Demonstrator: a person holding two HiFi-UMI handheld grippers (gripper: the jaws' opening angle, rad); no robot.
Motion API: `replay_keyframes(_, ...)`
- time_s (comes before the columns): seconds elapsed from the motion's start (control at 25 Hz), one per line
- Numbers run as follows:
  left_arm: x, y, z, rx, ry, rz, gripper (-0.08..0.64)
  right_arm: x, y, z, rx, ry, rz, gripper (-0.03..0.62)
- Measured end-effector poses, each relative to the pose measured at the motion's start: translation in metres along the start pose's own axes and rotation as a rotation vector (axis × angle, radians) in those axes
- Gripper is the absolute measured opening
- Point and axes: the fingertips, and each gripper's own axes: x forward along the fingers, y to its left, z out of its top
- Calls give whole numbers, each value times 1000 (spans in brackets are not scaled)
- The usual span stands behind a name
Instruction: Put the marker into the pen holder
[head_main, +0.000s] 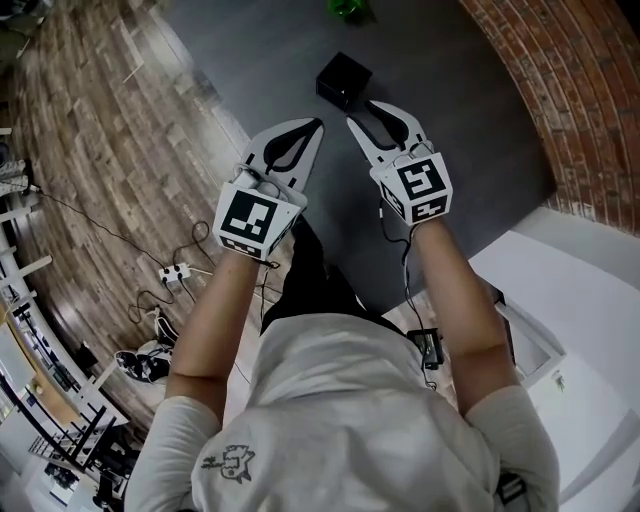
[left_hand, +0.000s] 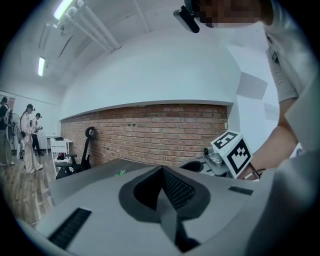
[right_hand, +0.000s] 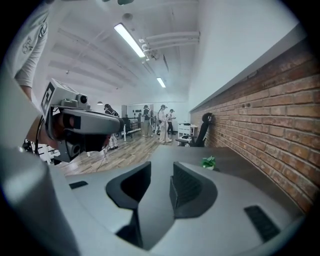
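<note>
The pen holder (head_main: 343, 80), a black square box, stands on the dark grey table (head_main: 470, 110) just beyond both grippers. No marker shows in any view. My left gripper (head_main: 315, 125) hangs above the table short of the holder. Its jaws meet at the tip with nothing between them (left_hand: 162, 170). My right gripper (head_main: 365, 112) hangs beside it, just short of the holder. Its two black pads (right_hand: 187, 187) stand apart with an empty gap, so it is open (right_hand: 161, 170). Each gripper shows at the edge of the other's view.
A small green plant (head_main: 350, 8) sits at the table's far end (right_hand: 208, 161). A brick wall (head_main: 570, 90) runs along the right. A white table (head_main: 580, 300) is at my right side. Cables and a power strip (head_main: 172, 272) lie on the wood floor. People stand far off (right_hand: 162, 120).
</note>
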Motion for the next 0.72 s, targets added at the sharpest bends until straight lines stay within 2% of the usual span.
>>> replay_keyframes(0.2, -22, -27, 16, 13, -33, -5, 11, -36, 25, 19, -23, -36, -1, 118)
replay_keyframes(0.4, -46, -60, 24, -40, -58, -6, 11, -80, 52, 41, -43, -92, 7, 80)
replay_keyframes(0.72, -90, -118, 44, -37, -103, -7, 11, -157, 98, 64, -82, -164, 48, 40)
